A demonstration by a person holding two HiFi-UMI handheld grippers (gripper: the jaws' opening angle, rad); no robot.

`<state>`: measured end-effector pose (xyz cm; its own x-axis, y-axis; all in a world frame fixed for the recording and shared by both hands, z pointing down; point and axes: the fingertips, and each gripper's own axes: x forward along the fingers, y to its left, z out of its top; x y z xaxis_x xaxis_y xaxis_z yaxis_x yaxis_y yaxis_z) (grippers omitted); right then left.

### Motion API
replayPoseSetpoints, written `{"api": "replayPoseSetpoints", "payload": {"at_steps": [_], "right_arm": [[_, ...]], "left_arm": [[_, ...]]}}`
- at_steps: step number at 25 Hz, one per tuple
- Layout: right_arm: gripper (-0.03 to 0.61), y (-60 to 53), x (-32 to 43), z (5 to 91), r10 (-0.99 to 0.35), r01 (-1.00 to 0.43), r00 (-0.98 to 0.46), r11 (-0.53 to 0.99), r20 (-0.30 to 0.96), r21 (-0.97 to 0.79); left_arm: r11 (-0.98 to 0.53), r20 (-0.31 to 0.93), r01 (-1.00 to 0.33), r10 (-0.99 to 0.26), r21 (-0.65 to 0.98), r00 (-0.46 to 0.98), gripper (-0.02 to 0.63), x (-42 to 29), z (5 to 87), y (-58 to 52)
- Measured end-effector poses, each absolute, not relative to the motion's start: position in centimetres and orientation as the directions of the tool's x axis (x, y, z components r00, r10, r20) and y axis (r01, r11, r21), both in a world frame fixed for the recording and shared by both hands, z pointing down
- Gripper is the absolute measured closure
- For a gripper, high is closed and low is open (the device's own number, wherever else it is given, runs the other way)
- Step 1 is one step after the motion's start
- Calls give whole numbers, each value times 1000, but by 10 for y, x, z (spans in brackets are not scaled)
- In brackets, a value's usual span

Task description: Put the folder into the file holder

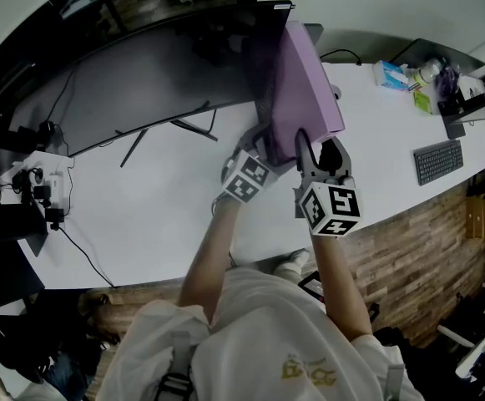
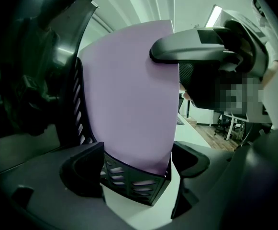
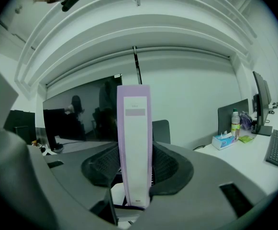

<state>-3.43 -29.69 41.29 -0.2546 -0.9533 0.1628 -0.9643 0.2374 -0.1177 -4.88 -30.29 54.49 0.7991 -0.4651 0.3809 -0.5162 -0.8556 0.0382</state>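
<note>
Your right tool (image 3: 135, 176) is clamped on the spine of the flat purple plastic folder (image 3: 135, 128). Your left tool (image 2: 136, 169) looks pinched onto the front end of the black slotted file holder (image 2: 134, 186) sitting on the white table (image 1: 159, 199). The folder's bottom edge is already down inside the holder, but it's leaning and most of it sticks up above the rim.

Stuff I'd watch for: if you push down while it's tilted like that, the lower corner could snag on the slotted wall and buckle. The holder could also tip or skid if that left grip is light. And if you let go too early, that tall folder probably flops sideways and out.
</note>
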Motion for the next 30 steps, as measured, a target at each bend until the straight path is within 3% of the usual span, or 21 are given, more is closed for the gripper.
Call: {"api": "replayPoseSetpoints", "payload": {"at_steps": [30], "right_arm": [[362, -286, -46, 442, -928, -959, -282, 281, 244, -40]], "left_arm": [[-820, 299, -570, -530, 60, 794, 187, -61, 514, -292]]}}
